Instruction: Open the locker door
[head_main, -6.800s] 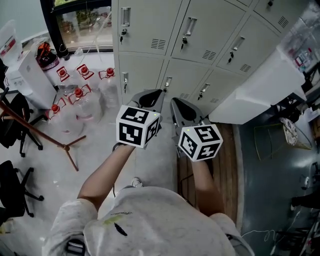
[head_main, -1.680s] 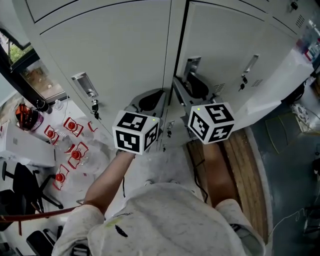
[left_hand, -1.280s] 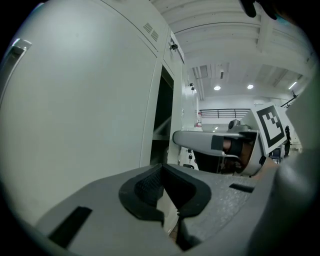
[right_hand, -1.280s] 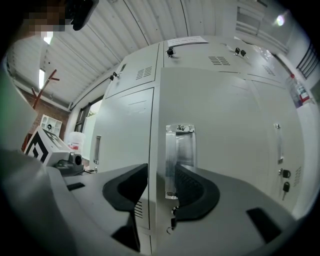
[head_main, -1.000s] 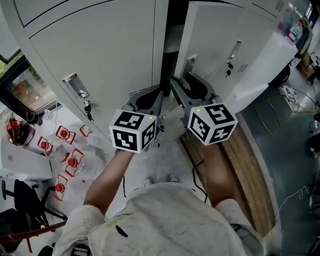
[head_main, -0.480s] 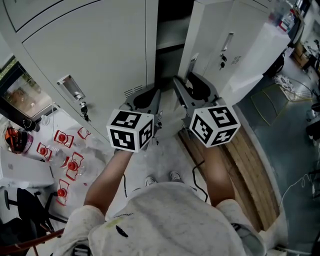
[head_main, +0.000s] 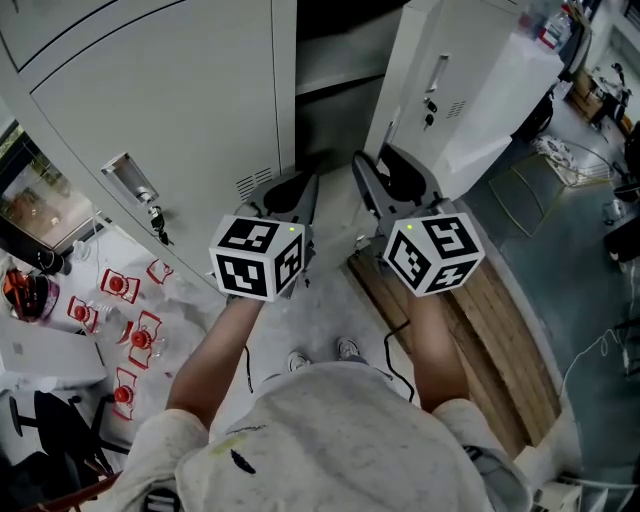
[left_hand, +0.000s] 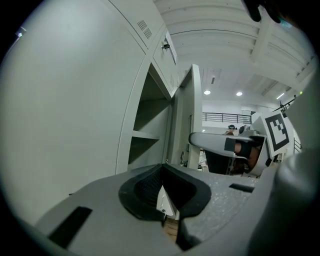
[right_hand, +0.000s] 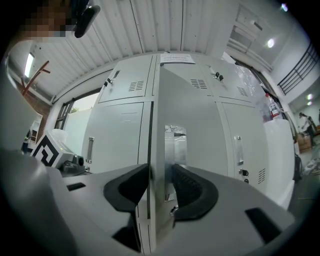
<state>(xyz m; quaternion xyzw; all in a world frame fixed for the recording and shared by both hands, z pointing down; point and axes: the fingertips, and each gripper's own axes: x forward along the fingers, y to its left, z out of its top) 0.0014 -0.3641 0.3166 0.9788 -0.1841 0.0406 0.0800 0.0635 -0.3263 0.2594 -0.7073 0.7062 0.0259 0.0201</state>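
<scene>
We judge locker door (right_hand: 200, 150) light, stiff sheet metal; best hold is free edge by handle (right_hand: 175, 145). Right tool (right_hand: 159, 172) pinches that edge, jaws just tightening; left tool (left_hand: 161, 172) closed, empty.

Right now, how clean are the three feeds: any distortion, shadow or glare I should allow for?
Head view: sharp and evenly lit, though the open locker's interior sits in shadow. Left gripper view: strong fisheye, black corners, bright ceiling lights. Right gripper view: fisheye bows the locker door, and the frame's corners go dark.
</scene>
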